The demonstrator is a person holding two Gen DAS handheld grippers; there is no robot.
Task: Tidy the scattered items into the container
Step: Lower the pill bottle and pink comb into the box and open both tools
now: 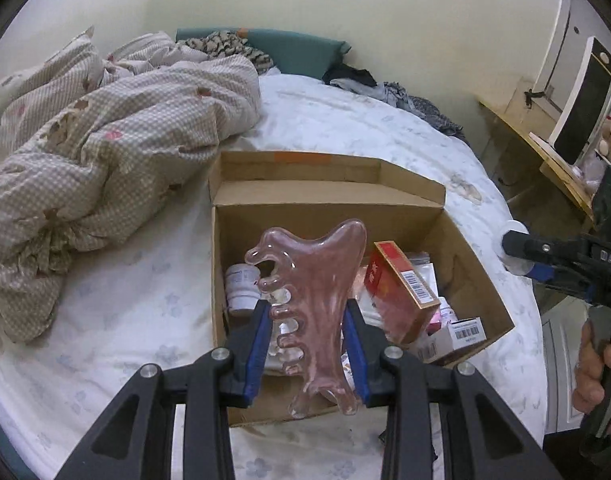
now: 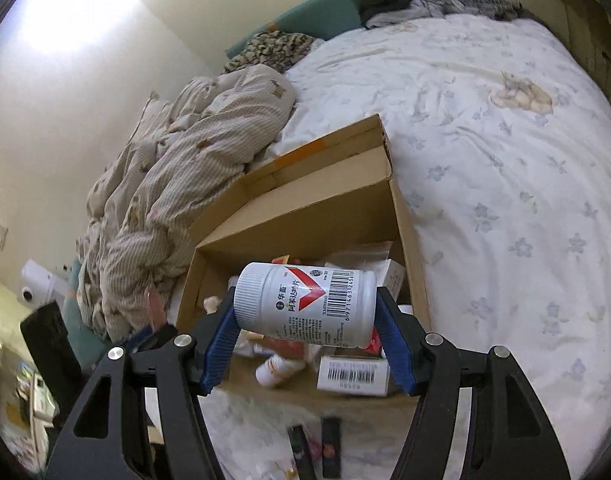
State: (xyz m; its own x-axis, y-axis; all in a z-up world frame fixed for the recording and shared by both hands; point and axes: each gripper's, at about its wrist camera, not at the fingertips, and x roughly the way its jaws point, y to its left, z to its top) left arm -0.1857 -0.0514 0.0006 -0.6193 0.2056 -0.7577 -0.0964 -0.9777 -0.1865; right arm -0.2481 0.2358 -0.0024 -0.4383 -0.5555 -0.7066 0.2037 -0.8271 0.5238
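1. One open brown cardboard box (image 1: 477, 280), on the bed's flowered white sheet (image 1: 345, 128).
2. One translucent pink comb-shaped scraping board (image 1: 317, 300), held above the box's near edge.
3. One white plastic pill bottle with red chevron label (image 2: 305, 304), held over the box.
4. One red and gold carton (image 1: 401, 292), in the box.
5. Two small white jars seen in the box: one at its left wall (image 1: 241, 288), one lying near its front edge (image 2: 279, 368).
6. One white barcoded carton (image 2: 353, 376), at the box's front right corner.
7. Two dark slim tubes (image 2: 331, 444), on the sheet before the box.
8. One crumpled beige checked quilt (image 1: 105, 152), at the bed's left edge.
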